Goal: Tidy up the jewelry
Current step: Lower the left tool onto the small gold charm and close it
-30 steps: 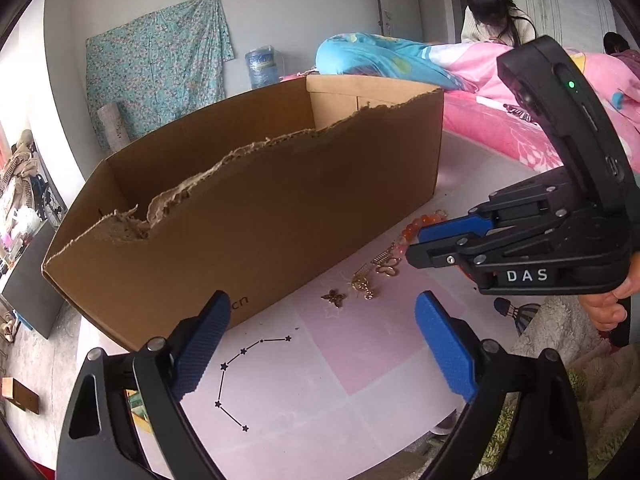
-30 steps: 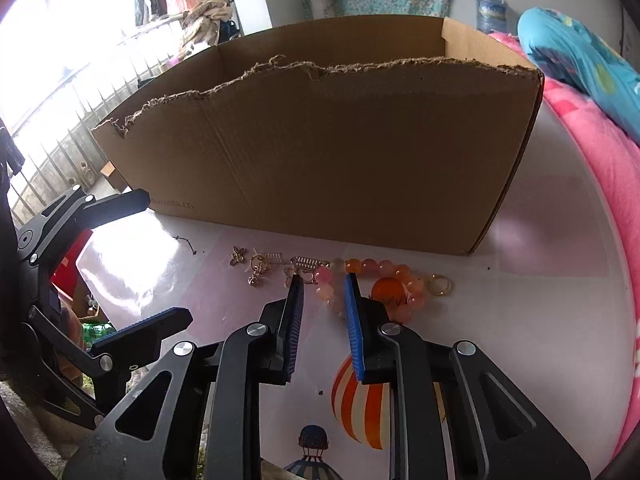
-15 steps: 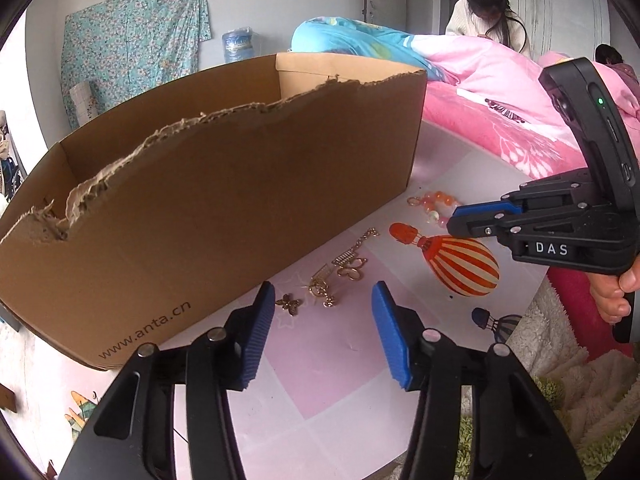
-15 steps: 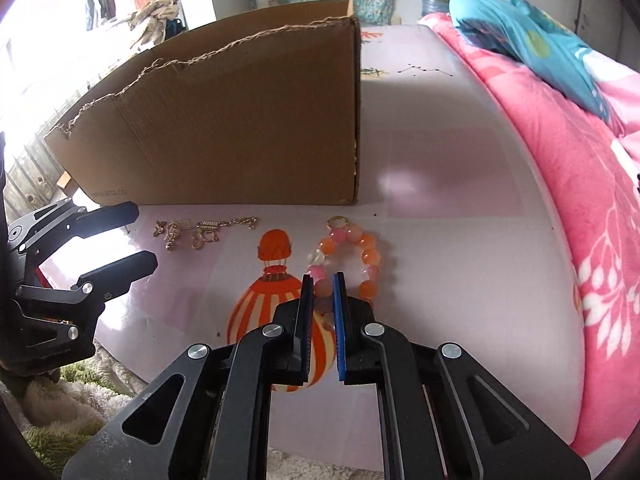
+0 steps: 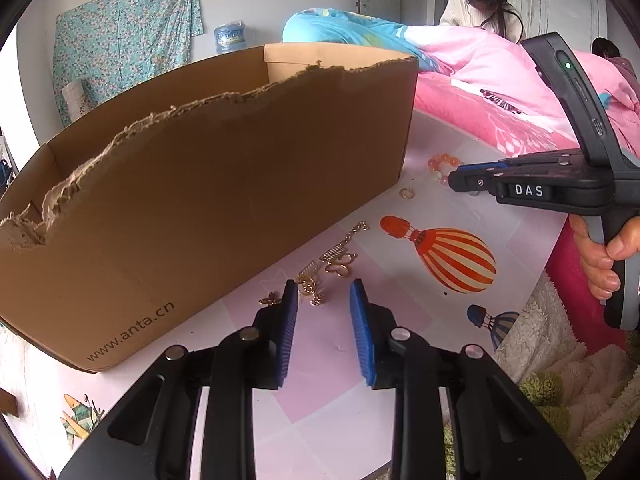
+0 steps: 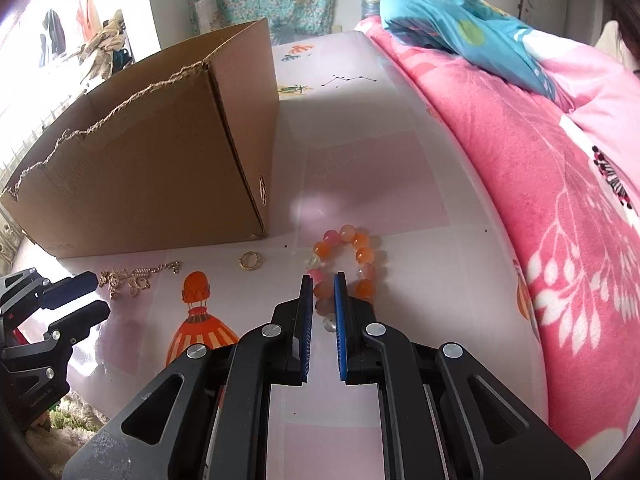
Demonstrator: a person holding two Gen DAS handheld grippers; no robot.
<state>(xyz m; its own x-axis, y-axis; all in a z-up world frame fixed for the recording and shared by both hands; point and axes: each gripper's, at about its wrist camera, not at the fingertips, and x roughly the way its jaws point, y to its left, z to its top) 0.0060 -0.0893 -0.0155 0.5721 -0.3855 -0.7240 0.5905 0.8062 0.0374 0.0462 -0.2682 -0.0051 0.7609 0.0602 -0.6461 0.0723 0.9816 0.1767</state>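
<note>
A bracelet of orange and pink beads (image 6: 362, 254) lies on the pale printed table, right of the cardboard box (image 6: 160, 184). My right gripper (image 6: 323, 278) has its narrow jaws around the bracelet's near beads; the pads touch a bead and the jaws are opening slightly. A gold ring (image 6: 250, 260) lies left of the bracelet. Gold chains and charms (image 5: 340, 252) lie along the box front (image 5: 224, 184), with a small butterfly charm (image 5: 272, 300) beside them. My left gripper (image 5: 323, 286) is closing, with the near end of the gold pieces between its tips and a clear gap to the pads.
A pink blanket (image 6: 540, 200) borders the table on the right. A shaggy rug (image 5: 560, 380) hangs at the near right edge. A person (image 5: 480, 4) sits at the back. A hot-air balloon print (image 5: 452, 258) marks the table between the grippers.
The left jaws have narrowed a lot and come closer to the gold pieces. The right gripper has swung right, and the bracelet has come with it, past the ring and the box corner.
</note>
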